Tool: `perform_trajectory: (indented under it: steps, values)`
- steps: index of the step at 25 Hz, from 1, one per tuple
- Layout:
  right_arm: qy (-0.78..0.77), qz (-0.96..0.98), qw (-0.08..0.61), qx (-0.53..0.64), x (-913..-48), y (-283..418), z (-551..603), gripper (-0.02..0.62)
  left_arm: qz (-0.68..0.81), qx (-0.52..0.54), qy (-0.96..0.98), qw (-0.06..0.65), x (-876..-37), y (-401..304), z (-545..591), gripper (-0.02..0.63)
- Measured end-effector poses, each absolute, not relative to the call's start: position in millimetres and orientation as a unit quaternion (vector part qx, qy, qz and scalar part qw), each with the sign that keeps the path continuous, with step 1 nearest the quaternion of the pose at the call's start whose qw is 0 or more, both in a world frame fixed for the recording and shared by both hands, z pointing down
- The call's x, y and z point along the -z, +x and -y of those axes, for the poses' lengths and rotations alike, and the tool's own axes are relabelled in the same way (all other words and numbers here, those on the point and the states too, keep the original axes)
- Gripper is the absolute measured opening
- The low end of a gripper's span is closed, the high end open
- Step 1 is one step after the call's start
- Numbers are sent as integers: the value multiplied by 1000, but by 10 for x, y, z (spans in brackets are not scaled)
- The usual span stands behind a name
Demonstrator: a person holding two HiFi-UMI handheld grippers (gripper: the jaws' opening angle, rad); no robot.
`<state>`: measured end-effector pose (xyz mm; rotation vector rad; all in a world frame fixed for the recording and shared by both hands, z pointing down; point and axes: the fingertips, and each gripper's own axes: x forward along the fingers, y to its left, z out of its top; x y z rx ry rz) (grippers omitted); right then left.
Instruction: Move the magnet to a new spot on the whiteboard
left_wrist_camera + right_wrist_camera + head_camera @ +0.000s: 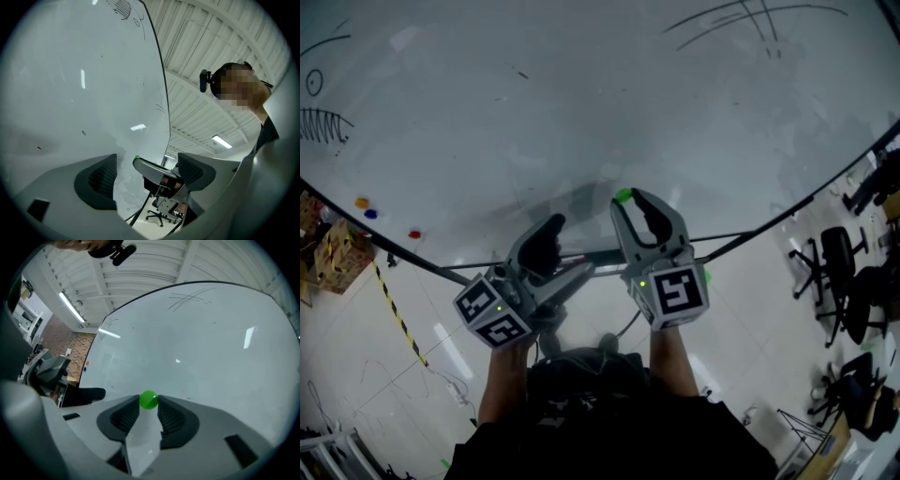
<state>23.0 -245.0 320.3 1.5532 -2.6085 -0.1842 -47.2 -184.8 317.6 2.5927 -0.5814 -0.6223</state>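
Note:
A small green magnet (623, 195) (148, 400) sits pinched between the tips of my right gripper (630, 201) (149, 405), which is shut on it. The magnet is held against or just off the lower part of the whiteboard (581, 94) (201, 348); I cannot tell whether it touches. My left gripper (565, 259) (147, 176) is open and holds nothing, just left of the right one and below the board's bottom edge. In the left gripper view the right gripper's finger (152, 168) shows between the jaws, with the green magnet (137, 157) at its tip.
Orange (362, 202), blue (370, 214) and red (414, 234) magnets sit at the board's lower left. Marker sketches (319, 122) mark its left and top right. Office chairs (834, 262) stand at the right, a cardboard box (337, 253) and striped floor tape (398, 314) at the left.

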Motion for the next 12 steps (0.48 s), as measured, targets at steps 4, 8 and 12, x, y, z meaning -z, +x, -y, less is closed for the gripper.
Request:
perform_trajectory:
  steps: [4, 8, 12]
  values:
    - [521, 848, 60, 71, -3215, 201, 2503, 150, 213, 222, 930, 201, -3177, -523, 1852, 402]
    - [541, 831, 82, 101, -3213, 183, 2551, 150, 218, 222, 929, 199, -3183, -577, 1859, 402]
    - [558, 813, 108, 129, -3221, 153, 2593, 152, 218, 222, 929, 198, -3184, -601, 1862, 402]
